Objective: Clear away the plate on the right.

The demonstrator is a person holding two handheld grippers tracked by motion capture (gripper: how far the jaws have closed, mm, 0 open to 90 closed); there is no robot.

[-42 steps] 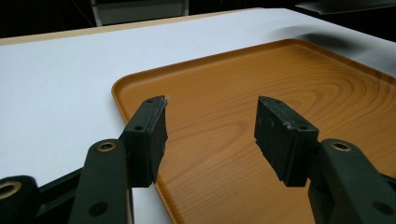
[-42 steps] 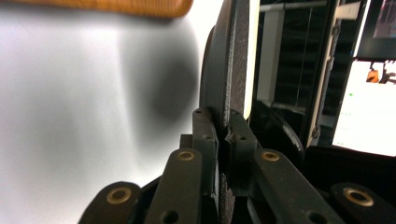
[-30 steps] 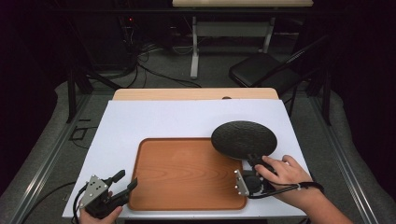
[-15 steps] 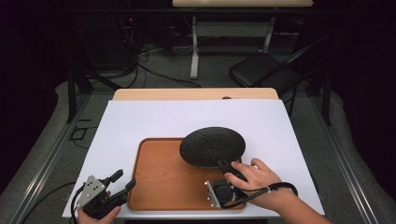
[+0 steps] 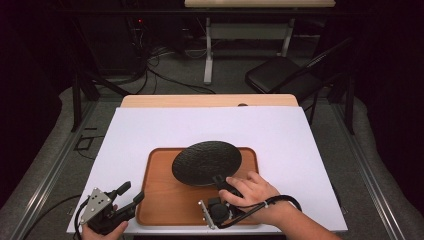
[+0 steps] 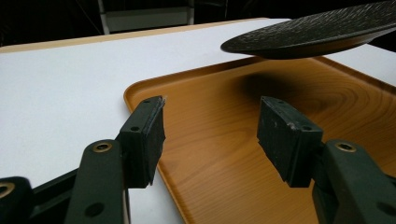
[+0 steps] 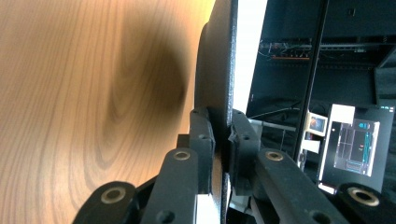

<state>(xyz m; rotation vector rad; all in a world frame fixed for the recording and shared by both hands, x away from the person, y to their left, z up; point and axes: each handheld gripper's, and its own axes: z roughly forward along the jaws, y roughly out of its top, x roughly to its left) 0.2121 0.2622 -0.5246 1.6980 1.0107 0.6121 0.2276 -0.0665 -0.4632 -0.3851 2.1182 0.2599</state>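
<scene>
- since a second ago your right gripper (image 5: 220, 181), clamped on the black plate's (image 5: 206, 162) rim, carried it from the tray's (image 5: 160, 200) right edge to over it.
- left gripper (image 5: 131, 192) waits, jaws apart, at the tray's near-left corner.
- lowering and release remain.

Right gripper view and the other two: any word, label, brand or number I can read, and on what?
None can be read.
Lit computer screen in the dark background: panels with text too small and blurred to read.
Small picture card beside it: blurred.
Round black textured plate, brown wooden tray, white table cover: no markings.
</scene>
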